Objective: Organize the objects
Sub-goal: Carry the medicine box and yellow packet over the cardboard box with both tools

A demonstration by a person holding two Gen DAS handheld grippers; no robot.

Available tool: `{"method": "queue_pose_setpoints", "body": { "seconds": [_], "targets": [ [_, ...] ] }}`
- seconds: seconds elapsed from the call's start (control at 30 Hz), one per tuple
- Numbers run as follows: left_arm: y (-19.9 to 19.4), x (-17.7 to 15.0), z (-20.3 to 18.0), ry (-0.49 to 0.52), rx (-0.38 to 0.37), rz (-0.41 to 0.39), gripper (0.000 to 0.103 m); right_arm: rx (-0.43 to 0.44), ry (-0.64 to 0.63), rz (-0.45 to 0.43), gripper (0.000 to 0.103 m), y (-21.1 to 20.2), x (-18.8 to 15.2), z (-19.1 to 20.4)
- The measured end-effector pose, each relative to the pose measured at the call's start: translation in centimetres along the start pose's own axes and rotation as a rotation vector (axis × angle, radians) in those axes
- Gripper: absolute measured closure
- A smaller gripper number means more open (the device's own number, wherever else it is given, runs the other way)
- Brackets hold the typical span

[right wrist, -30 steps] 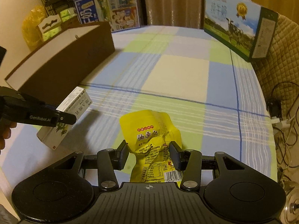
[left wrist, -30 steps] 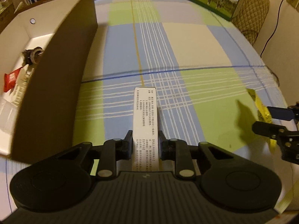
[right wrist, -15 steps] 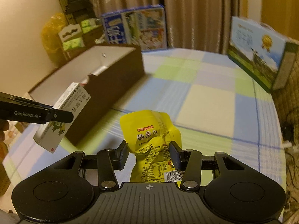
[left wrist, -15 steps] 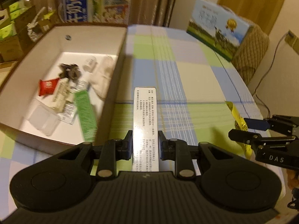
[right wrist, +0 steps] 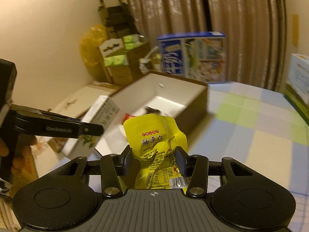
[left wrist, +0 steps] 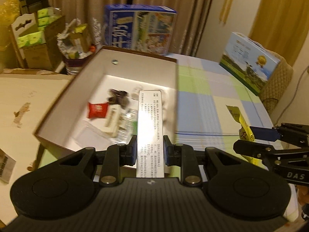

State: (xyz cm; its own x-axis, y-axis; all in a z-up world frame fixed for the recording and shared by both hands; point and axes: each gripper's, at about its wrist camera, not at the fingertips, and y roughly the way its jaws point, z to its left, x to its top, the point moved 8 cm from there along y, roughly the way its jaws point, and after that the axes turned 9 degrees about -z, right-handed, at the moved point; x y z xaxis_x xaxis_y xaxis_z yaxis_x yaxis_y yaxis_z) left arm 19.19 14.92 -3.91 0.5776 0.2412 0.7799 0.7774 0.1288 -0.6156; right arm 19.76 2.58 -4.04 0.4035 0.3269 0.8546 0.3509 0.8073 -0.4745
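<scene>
A: Left gripper (left wrist: pixel 150 150) clamps the white carton (left wrist: pixel 150 129) above the box (left wrist: pixel 135 73); right gripper (right wrist: pixel 153 159) pinches the yellow packet (right wrist: pixel 156 147) just short of it.

B: Lower the carton into bare floor, then release.

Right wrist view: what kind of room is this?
Most likely a lived-in home room, perhaps a dining area. A checked tablecloth covers the table, long curtains hang behind, and stacked cardboard boxes crowd the corner. An open brown storage box sits on the table.
</scene>
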Motion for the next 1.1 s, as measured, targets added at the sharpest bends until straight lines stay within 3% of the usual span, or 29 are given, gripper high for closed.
{"method": "queue_pose_setpoints", "body": {
  "seconds": [0.2, 0.4, 0.73, 1.1],
  "targets": [
    [0.0, 1.8, 4.2, -0.008, 0.044, -0.025, 0.082, 0.056, 0.033, -0.002, 0.059, 4.3, 1.8, 3.0],
    [1.5, 3.2, 7.1, 0.009, 0.046, -0.019, 0.082, 0.037, 0.059, 0.007, 0.059, 8.5, 3.1, 3.7],
    [8.0, 5.1, 9.1, 0.077, 0.011, 0.050, 0.082, -0.067, 0.103, 0.042, 0.059, 15.2, 4.8, 0.9],
    [15.4, 7.5, 8.8, 0.144, -0.018, 0.106, 0.082, -0.149, 0.153, 0.060, 0.059, 19.6, 6.3, -3.6]
  ]
}}
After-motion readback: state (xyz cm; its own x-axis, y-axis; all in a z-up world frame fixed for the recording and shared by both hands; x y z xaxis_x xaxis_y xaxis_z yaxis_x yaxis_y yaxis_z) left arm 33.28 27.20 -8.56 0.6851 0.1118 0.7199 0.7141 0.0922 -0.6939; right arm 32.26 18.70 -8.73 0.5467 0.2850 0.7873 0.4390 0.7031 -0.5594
